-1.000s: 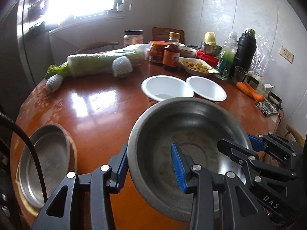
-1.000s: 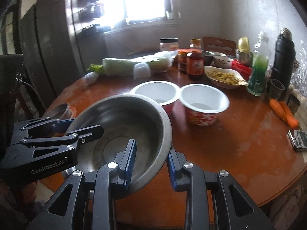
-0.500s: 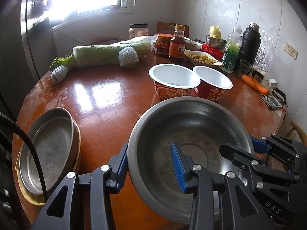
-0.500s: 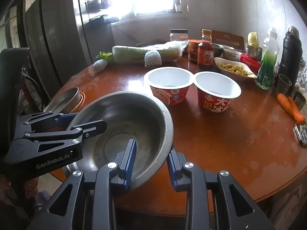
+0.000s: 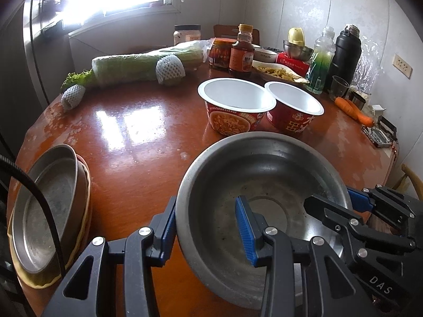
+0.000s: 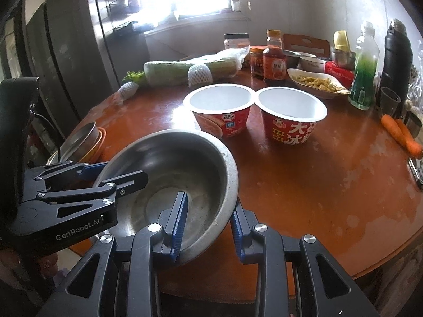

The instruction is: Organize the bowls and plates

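A large steel bowl [image 5: 264, 185] is held between both grippers near the table's front edge. My left gripper [image 5: 206, 227] is shut on its left rim, one finger inside and one outside. My right gripper [image 6: 208, 219] is shut on its right rim in the same way; the bowl also shows in the right wrist view [image 6: 171, 163]. A stack of plates with a steel plate [image 5: 45, 206] on top sits at the left edge of the table and shows in the right wrist view [image 6: 82, 137] too. Two empty red noodle cups [image 5: 238, 103] [image 5: 293, 105] stand at mid-table.
The round brown table [image 5: 132, 132] carries a wrapped cabbage [image 5: 142, 66], sauce bottles [image 5: 240, 52], a dish of food [image 5: 277, 71], a green bottle [image 5: 320, 63], a black flask [image 5: 346, 52] and carrots [image 5: 354, 108] at the back and right. A fridge [image 6: 66, 52] stands left.
Both grippers and the steel bowl have drawn back toward the table's front edge and lifted slightly. The noodle cups and plate stack show more fully now. Both grips are unchanged.
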Motion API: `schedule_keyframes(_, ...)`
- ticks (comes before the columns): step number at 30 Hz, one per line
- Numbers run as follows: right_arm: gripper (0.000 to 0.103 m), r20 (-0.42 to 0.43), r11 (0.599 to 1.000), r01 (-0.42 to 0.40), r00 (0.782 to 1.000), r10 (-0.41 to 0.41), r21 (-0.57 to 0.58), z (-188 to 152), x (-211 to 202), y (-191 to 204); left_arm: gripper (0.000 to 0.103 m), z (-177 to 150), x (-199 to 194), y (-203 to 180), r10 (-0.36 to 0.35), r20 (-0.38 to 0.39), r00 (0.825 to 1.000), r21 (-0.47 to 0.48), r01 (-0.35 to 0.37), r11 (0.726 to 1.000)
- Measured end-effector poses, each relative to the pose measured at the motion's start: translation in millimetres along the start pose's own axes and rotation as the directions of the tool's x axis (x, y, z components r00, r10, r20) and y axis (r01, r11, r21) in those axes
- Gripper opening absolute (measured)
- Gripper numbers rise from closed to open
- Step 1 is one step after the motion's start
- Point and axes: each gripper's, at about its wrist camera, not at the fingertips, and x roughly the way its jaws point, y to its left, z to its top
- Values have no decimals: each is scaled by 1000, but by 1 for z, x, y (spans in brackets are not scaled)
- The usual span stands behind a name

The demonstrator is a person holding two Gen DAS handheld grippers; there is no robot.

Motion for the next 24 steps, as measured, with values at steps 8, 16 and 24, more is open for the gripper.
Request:
schedule_keyframes(8, 34, -9, 1000, 9, 1000, -8, 19, -1, 7, -5, 43, 2, 8, -3, 9, 3, 1000, 15, -9, 1000)
schedule_keyframes(16, 38, -18, 1000, 3, 1000, -3, 27, -1, 11, -7, 43, 2, 9, -2, 6, 6, 1000, 17, -6, 1000)
schedule_keyframes(24, 41, -2, 999, 13, 1000, -13, 38, 3, 6, -7, 55, 5, -6, 2, 23, 42, 999, 1, -23, 1000)
